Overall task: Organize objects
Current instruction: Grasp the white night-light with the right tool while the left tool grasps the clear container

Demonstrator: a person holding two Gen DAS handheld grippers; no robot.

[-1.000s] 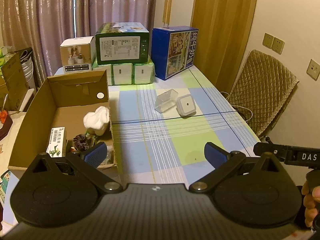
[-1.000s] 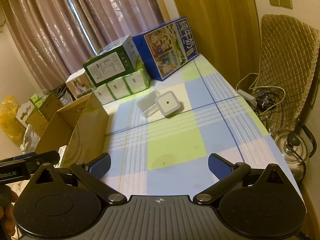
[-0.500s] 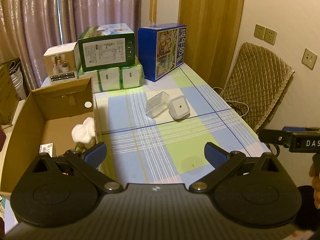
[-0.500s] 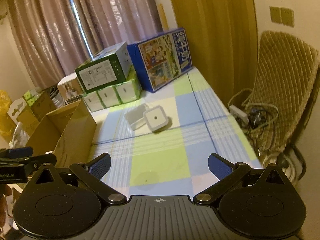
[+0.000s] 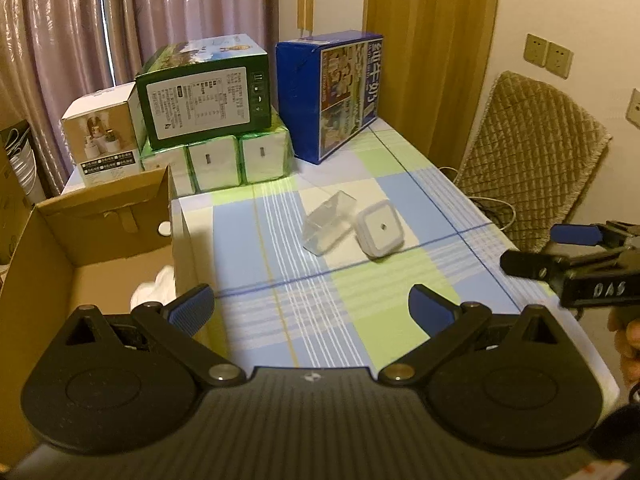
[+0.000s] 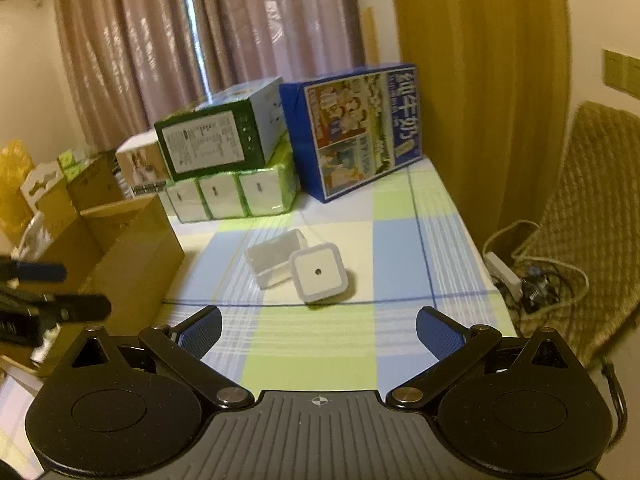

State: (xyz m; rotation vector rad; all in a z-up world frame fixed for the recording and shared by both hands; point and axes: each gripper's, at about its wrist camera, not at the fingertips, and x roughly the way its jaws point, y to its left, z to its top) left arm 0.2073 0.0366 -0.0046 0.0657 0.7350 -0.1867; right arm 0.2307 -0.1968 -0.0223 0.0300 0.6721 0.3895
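Both pairs of jaws stand spread wide with nothing between them. Our left gripper (image 5: 310, 308) hangs over the near edge of the checked tablecloth (image 5: 392, 280), its blue-padded fingertips (image 5: 191, 312) well apart; the left one sits in front of the open cardboard box (image 5: 120, 220). Our right gripper (image 6: 318, 330) is held the same way, released, above the green and blue squares of the cloth.

Ahead of both lie the two small things on the table: a white square night light (image 6: 319, 273) with a dark dot in the middle of its face, tilted up on one edge, and a clear plastic case (image 6: 276, 258) touching it on its left side. In the left wrist view the same pair shows as the night light (image 5: 380, 229) with the case (image 5: 329, 222) just beside it — both near the middle of the table, well apart from the cardboard box.

Inside the box we see something white and soft (image 5: 156, 290) against the right wall; what else lies there is hidden.

At the far end of the table stand a blue milk carton case (image 5: 336, 94), a dark green box (image 5: 204, 98) resting on green-wrapped tissue packs (image 5: 236, 158), and a small white and tan box (image 5: 104, 136). A chair with a quilted cover (image 5: 532, 156) stands beside the table on the right — a hand (image 5: 628, 344) holding the other gripper shows at that edge.
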